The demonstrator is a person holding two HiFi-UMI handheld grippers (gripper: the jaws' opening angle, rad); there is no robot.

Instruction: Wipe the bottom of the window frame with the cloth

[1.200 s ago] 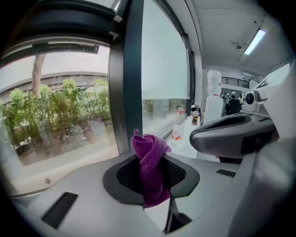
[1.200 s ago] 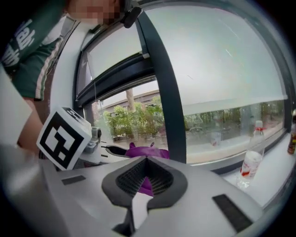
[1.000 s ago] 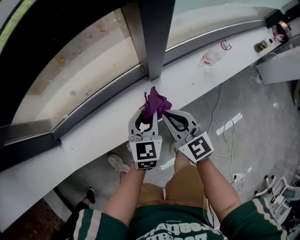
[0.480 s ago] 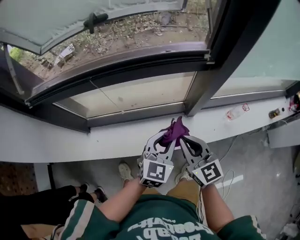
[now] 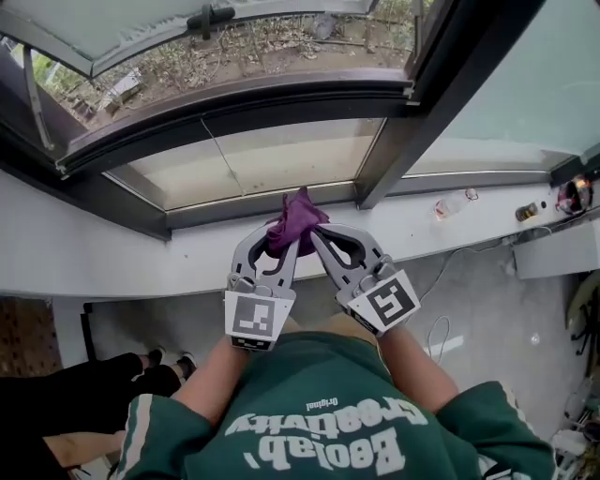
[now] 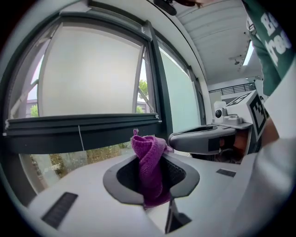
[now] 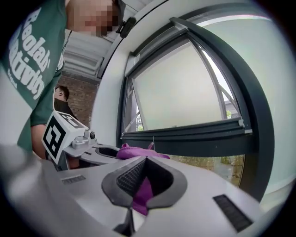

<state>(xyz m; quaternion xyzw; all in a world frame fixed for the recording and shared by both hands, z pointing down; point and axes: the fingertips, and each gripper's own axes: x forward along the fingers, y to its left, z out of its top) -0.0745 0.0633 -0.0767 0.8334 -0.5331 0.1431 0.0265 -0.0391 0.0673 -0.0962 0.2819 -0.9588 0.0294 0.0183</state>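
Observation:
A bunched purple cloth (image 5: 293, 221) is held between both grippers above the white sill (image 5: 187, 258). My left gripper (image 5: 281, 246) is shut on the purple cloth (image 6: 149, 169), which sticks up out of its jaws. My right gripper (image 5: 317, 234) is shut on a corner of the same purple cloth (image 7: 141, 196). The dark bottom rail of the window frame (image 5: 253, 214) runs just beyond the cloth, below the glass pane (image 5: 253, 169). In the left gripper view the right gripper (image 6: 208, 139) shows close at the right.
A dark upright mullion (image 5: 422, 122) stands right of the cloth. An open sash with a handle (image 5: 208, 17) tilts outward above. A plastic bottle (image 5: 452, 204) and small items (image 5: 567, 197) lie on the sill at the right. A person's dark legs (image 5: 84, 389) are at the lower left.
The head view has swung up from the sill to the open window. Both grippers keep hold of the cloth and have shifted slightly left, nearer the bottom rail.

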